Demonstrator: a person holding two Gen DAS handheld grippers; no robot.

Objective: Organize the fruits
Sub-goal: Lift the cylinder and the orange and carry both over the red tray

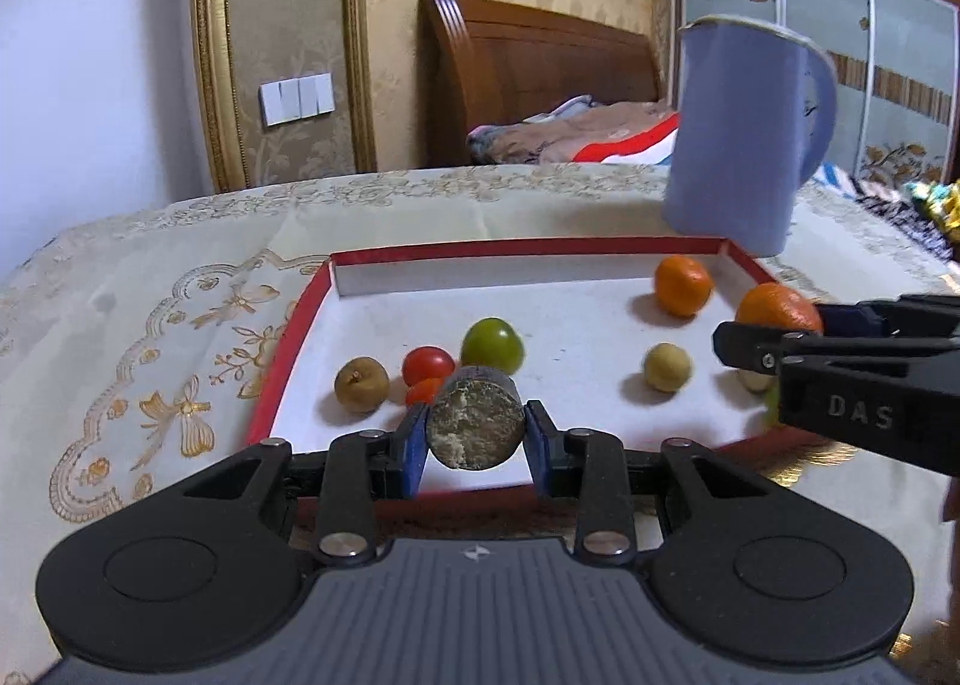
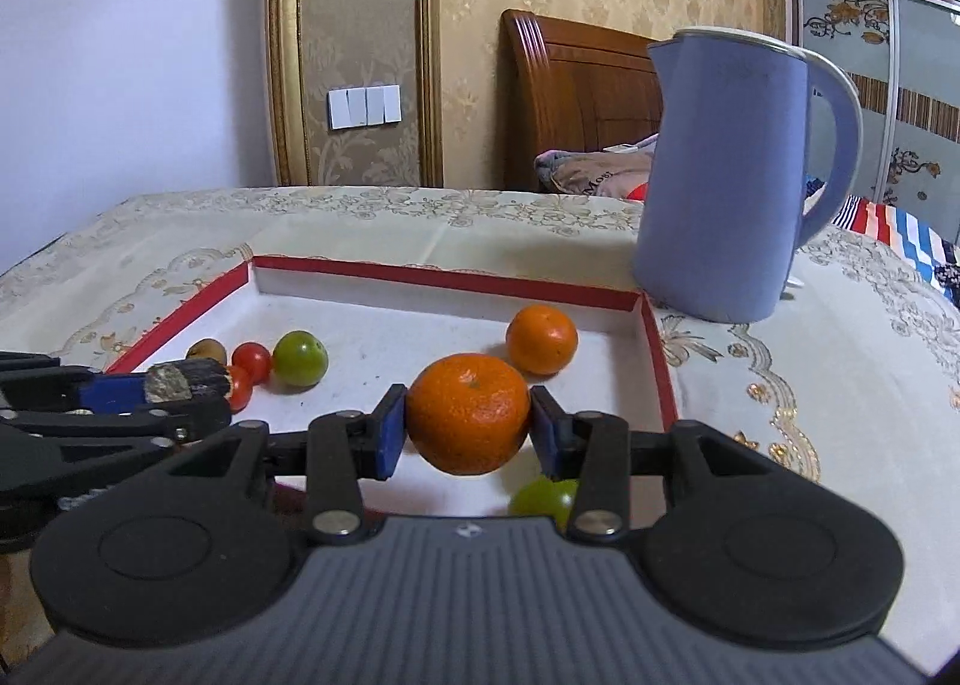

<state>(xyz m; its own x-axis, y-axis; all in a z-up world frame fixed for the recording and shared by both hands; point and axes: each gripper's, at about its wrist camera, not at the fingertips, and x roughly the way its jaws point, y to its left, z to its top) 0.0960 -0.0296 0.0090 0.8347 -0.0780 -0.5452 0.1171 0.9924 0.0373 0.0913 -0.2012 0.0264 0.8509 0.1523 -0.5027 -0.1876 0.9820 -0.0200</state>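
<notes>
A red-rimmed white tray (image 1: 420, 250) (image 2: 456, 280) lies on the table. My left gripper (image 1: 476, 433) is shut on a dark cylindrical piece with a pale cut end (image 1: 474, 424) above the tray's near edge; it shows in the right wrist view (image 2: 186, 379) too. My right gripper (image 2: 468, 421) is shut on an orange (image 2: 468, 412) (image 1: 777, 310) above the tray's right side. In the tray lie another orange (image 1: 682, 285) (image 2: 542, 339), a green fruit (image 1: 492, 345) (image 2: 300, 358), two red tomatoes (image 1: 427, 366) (image 2: 252, 361), a brown fruit (image 1: 361, 384) (image 2: 207, 350) and a yellowish fruit (image 1: 667, 366). Another green fruit (image 2: 543, 496) lies under my right gripper.
A blue kettle (image 1: 747, 133) (image 2: 729, 175) stands just behind the tray's far right corner. The table has a cream embroidered cloth (image 1: 150, 325) (image 2: 810, 385). A wooden bed (image 1: 540, 79) with bedding stands behind the table.
</notes>
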